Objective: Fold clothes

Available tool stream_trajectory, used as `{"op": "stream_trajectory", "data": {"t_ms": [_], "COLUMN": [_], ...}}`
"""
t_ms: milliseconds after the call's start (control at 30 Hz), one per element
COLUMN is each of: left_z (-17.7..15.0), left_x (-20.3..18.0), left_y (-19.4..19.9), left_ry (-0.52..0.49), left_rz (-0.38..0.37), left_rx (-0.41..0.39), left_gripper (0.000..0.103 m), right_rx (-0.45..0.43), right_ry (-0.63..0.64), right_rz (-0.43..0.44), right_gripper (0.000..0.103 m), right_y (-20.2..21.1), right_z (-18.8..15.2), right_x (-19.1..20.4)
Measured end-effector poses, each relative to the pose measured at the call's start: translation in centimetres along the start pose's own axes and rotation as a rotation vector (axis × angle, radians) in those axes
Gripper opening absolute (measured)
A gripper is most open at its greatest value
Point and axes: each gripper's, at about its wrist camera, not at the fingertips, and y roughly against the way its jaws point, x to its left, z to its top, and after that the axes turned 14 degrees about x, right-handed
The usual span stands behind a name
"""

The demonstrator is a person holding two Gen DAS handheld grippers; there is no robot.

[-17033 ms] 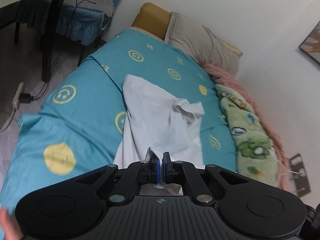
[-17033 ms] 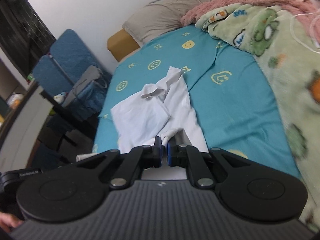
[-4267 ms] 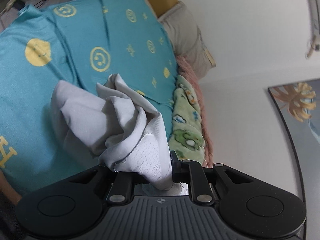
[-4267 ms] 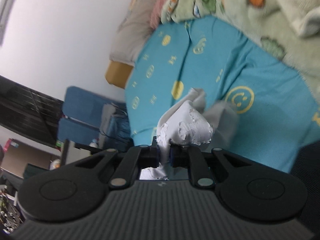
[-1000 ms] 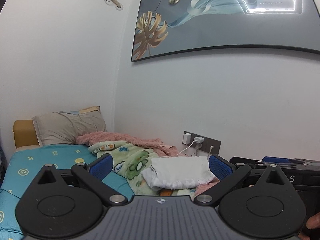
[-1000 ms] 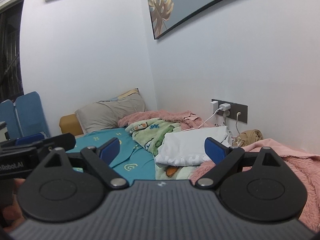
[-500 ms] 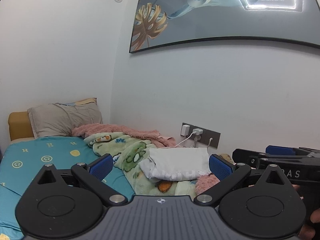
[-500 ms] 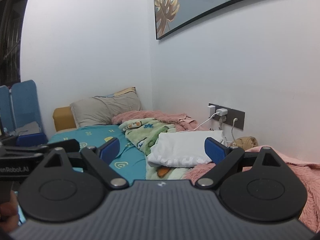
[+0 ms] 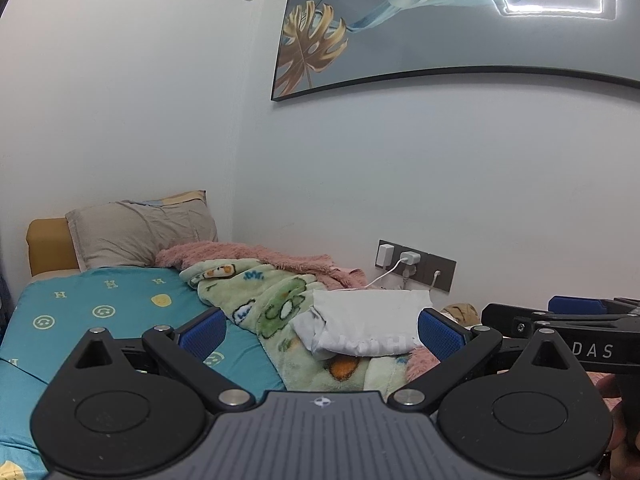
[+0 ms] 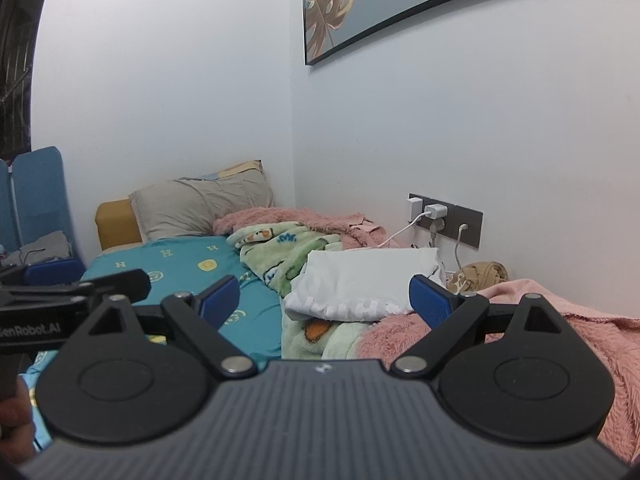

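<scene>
White walls meet at the bed's [image 9: 120, 300] head corner, with a framed leaf painting [image 9: 440, 24] hung above the long wall-side edge. Along that edge lie a pink fleece blanket [image 10: 560, 328] and a green cartoon blanket [image 9: 280, 308] — and on top of them rests the folded white garment [image 9: 368, 326], a neat bundle just below the wall socket [image 9: 416, 265]. A grey pillow [image 10: 200, 204] leans at the head end of the teal smiley-print sheet. Both grippers hang in the air clear of the cloth: the left gripper [image 9: 320, 330] has its blue-padded fingers [image 9: 202, 333] spread wide and empty, and the right gripper [image 10: 322, 292] is likewise released, grasping nothing.
</scene>
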Motion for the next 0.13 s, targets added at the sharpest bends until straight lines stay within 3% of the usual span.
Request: {"op": "stream_trajectory", "data": {"t_ms": [133], "left_z": [0.19], "left_x": [0.06], "left_y": [0.03], "left_ry": [0.004], "left_rz": [0.000], "left_rx": [0.001], "left_gripper": [0.103], "right_rx": [0.003], "right_ry": [0.002], "right_rz": [-0.003], "right_gripper": [0.093], "right_y": [0.09], "right_z": [-0.16], "right_x": [0.05]}}
